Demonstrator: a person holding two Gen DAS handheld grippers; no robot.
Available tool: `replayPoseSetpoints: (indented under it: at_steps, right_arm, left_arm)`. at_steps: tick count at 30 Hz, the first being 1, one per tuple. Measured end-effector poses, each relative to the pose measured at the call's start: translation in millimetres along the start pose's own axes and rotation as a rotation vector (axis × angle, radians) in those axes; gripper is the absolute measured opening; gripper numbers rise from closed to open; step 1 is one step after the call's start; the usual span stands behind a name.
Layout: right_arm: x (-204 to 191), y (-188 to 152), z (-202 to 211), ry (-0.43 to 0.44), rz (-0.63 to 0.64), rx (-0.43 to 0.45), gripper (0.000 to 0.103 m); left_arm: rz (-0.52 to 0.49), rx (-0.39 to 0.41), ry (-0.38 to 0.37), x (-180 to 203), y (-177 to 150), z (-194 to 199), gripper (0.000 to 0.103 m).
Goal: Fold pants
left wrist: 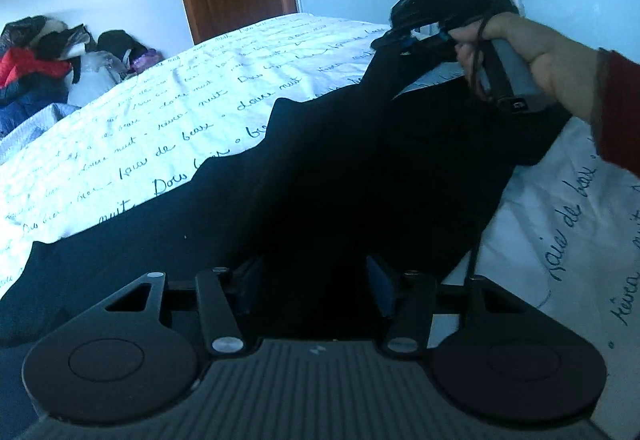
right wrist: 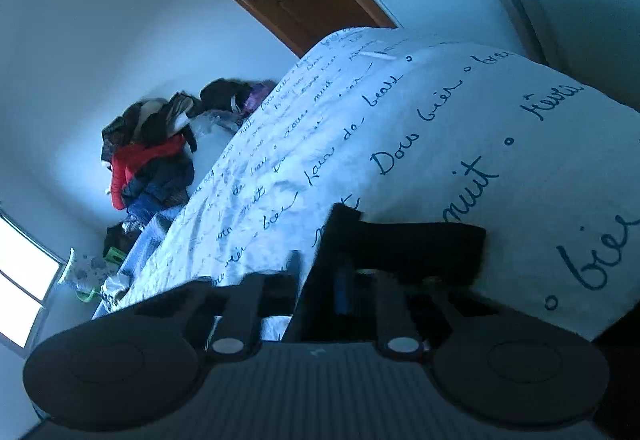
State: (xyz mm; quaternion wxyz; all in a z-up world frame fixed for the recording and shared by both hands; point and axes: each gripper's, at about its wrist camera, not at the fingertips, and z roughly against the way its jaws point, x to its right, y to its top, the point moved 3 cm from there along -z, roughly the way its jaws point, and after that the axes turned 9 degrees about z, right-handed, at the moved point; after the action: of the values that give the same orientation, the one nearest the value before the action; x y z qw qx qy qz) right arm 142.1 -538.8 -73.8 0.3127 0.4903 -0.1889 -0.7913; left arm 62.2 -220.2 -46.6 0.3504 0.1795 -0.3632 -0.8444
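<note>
Between the left gripper fingers there's a wad of the dark pants, so that one is clamped on fabric near the camera. The cloth fills the whole gap and runs straight out from it. The right gripper, seen from the left wrist view, is raised above the bed and pinching another edge of the pants, and its own camera shows dark cloth caught in its fingers too. So both are closed on the garment, which hangs stretched between them, with its lower part draped over the white bedspread with the handwriting print.

My guess is this is the lift-and-carry part of a fold, bringing one end over onto the other. Tips for doing it cleanly:

- Keep both grips level with each other. Right now the right one sits higher, and that slack diagonal is where wrinkles come from.
- Keep light tension across the held edge so it stays straight, but don't yank, since thin stretchy fabric like this can slip out of the pads.
- Lay it down from the far side toward you so the air gets pushed out, and let go only when the edges line up.

The right hand has a cord dangling near the grip, so watch it doesn't get folded in. The clothes pile by the wall is well apart, no worries there.
</note>
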Motion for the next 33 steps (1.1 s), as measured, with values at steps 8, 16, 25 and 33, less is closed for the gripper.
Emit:
replayPoseSetpoints:
  at_steps: [8,16,25,33]
  right_arm:
    - [-33.9,19.8,66.9,0.207,-0.055,0.144,0.006]
    - [-74.5,39.5,103.0,0.335,-0.026,0.212,0.006]
    - [-63.3,42.6,82.0,0.250,-0.022,0.164,0.006]
    - [-96.7,58.7,123.5,0.393,0.095,0.339,0.006]
  left_arm:
    - [-0.064,0.038,0.046,13.4,3.9,-12.1,0.057]
    - [-0.102,0.065,0.071,27.2,7.3,-14.8,0.055]
    - [0.046,0.041,0.070,5.7,13.5,-20.4,0.018]
    - [0.331,0.369,0.262,-36.2,50.7,29.3,0.018]
